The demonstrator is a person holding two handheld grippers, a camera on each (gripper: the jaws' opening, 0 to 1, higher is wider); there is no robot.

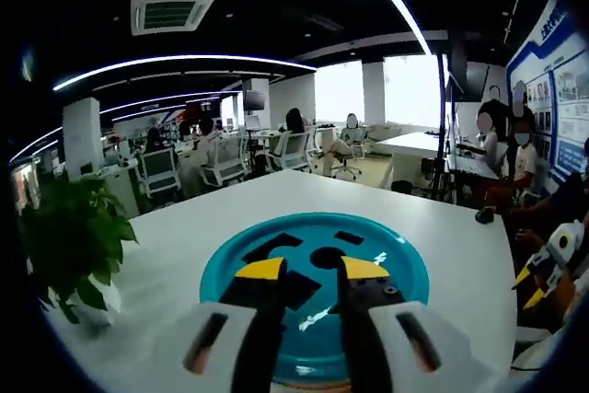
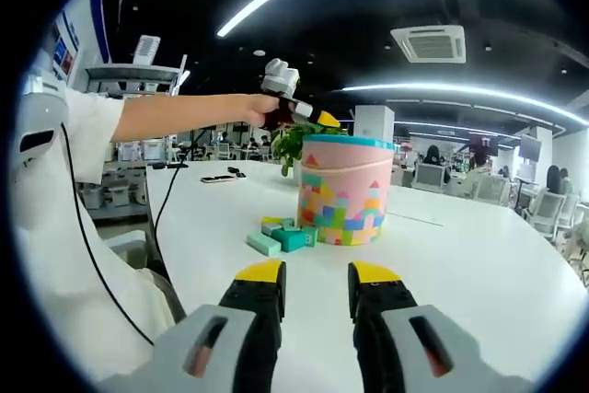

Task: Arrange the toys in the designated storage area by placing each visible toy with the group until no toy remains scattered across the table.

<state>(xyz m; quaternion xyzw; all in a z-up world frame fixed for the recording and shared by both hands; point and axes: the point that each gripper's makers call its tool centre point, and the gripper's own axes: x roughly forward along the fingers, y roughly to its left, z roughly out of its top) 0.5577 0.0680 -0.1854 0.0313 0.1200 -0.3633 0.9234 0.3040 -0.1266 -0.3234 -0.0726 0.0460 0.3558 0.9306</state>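
A round bucket [image 2: 340, 192] with a colourful block pattern and a teal lid stands on the white table [image 2: 460, 264]. Several teal and green toy blocks [image 2: 281, 235] lie at its left foot. My right gripper [image 2: 317, 275] is low over the table in front of them, open with nothing between its jaws. A person's arm holds my left gripper [image 2: 296, 103] above the bucket. Seen from the left gripper view, the teal lid [image 1: 405, 264] has dark shaped holes, and my left gripper [image 1: 313, 271] hovers open over it. The right gripper [image 1: 550, 264] shows at the right edge.
A potted green plant [image 1: 74, 236] stands on the table by the bucket. A dark phone [image 2: 218, 179] and a black cable [image 2: 166, 204] lie towards the far left edge. A person in white [image 2: 55, 255] is close on the left. People sit beyond the table [image 1: 511, 154].
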